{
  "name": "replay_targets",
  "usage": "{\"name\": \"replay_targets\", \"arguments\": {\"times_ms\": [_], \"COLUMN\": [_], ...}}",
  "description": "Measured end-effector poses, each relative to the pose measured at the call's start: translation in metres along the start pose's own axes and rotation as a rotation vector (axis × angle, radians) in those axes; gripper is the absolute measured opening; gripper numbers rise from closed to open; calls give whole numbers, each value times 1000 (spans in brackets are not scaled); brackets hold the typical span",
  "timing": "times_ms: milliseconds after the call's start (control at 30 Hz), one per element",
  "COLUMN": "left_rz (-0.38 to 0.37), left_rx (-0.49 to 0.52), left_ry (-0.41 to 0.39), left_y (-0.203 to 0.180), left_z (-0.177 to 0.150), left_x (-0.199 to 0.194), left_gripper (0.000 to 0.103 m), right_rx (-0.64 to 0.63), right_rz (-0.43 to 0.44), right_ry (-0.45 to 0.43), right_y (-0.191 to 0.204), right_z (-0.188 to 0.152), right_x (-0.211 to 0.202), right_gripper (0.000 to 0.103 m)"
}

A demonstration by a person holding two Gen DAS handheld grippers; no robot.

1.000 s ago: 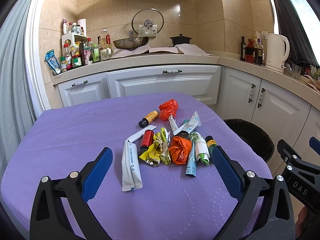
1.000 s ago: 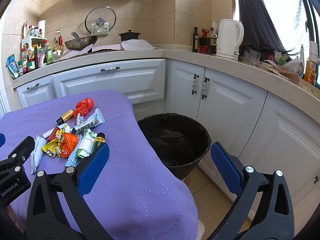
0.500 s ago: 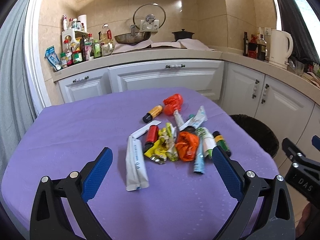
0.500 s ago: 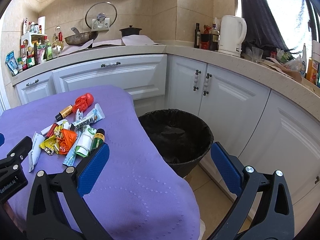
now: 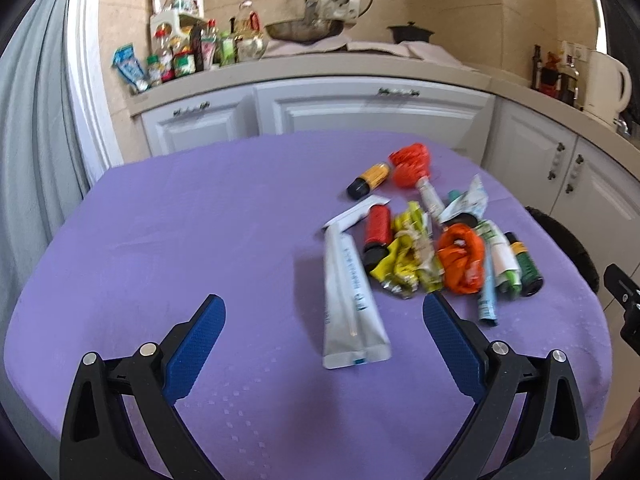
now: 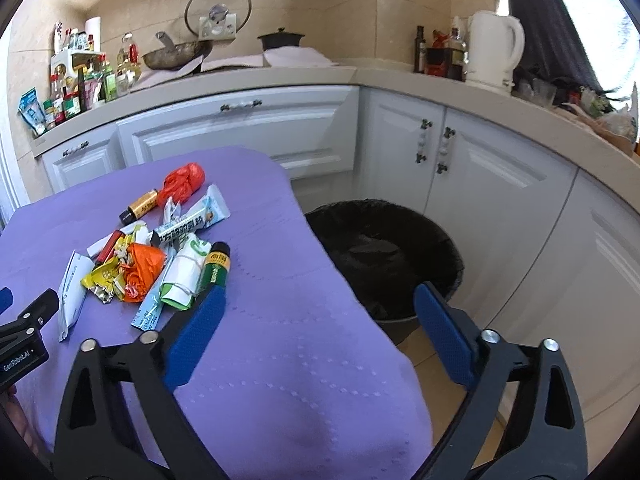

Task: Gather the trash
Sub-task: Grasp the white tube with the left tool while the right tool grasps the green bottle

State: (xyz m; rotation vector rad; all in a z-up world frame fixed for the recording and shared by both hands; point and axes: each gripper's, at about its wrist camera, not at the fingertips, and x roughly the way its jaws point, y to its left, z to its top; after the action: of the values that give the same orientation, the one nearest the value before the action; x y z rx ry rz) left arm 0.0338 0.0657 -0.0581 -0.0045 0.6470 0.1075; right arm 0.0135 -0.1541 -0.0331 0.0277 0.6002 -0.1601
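Left gripper (image 5: 324, 312) wide, empty; white tube (image 5: 350, 292) between its tips. Right gripper (image 6: 318, 304) wide, just narrowing, nothing held. Trash pile (image 6: 160, 256) on purple table (image 6: 280, 360); only right view shows whole bin (image 6: 384, 256).

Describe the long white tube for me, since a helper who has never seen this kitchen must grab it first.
Start at the purple tablecloth and find the trash pile on its side nearer the black bin. The long white tube lies flat at the pile's edge farthest from the bin. It is the longest piece there, plain white with small blue print, while its neighbours are red, yellow and orange.
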Motion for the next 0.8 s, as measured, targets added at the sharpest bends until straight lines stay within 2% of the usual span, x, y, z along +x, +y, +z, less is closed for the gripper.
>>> {"name": "replay_targets", "arguments": {"times_ms": [100, 233, 267, 300, 333, 467, 533, 600, 700, 800], "left_rz": [-12, -29, -35, -42, -48, -79, -91, -113, -134, -118], "left_rx": [-21, -16, -12, -5, -3, -1, 6, 9, -8, -11], "left_ry": [20, 42, 48, 58, 71, 105, 114, 131, 144, 132], "left_y": [5, -1, -2, -3, -5, -5, -4, -3, 2, 8], "left_z": [0, 3, 3, 3, 3, 3, 3, 3, 2, 4], "left_x": [9, 21, 23, 27, 29, 40, 43, 47, 50, 48], "left_gripper": [96, 94, 88, 72, 67, 61, 51, 34, 34, 33], "right_rx": [-6, -14, -16, -18, -19, -27, -35, -39, -55, -71], "right_rz": [11, 17, 17, 18, 19, 28, 35, 51, 62, 78], "right_ry": [25, 41, 44, 46, 49, 60, 67, 78, 85, 97], "right_y": [5, 10, 11, 12, 14, 19, 24, 29, 38, 47], "right_z": [1, 2, 3, 4, 5, 9, 11, 13, 15, 17], "right_x": [9, 18, 19, 21, 23, 30, 35, 40, 45, 52], "right_gripper": [86, 85, 85, 85, 85, 85, 84, 79, 77, 70]}}
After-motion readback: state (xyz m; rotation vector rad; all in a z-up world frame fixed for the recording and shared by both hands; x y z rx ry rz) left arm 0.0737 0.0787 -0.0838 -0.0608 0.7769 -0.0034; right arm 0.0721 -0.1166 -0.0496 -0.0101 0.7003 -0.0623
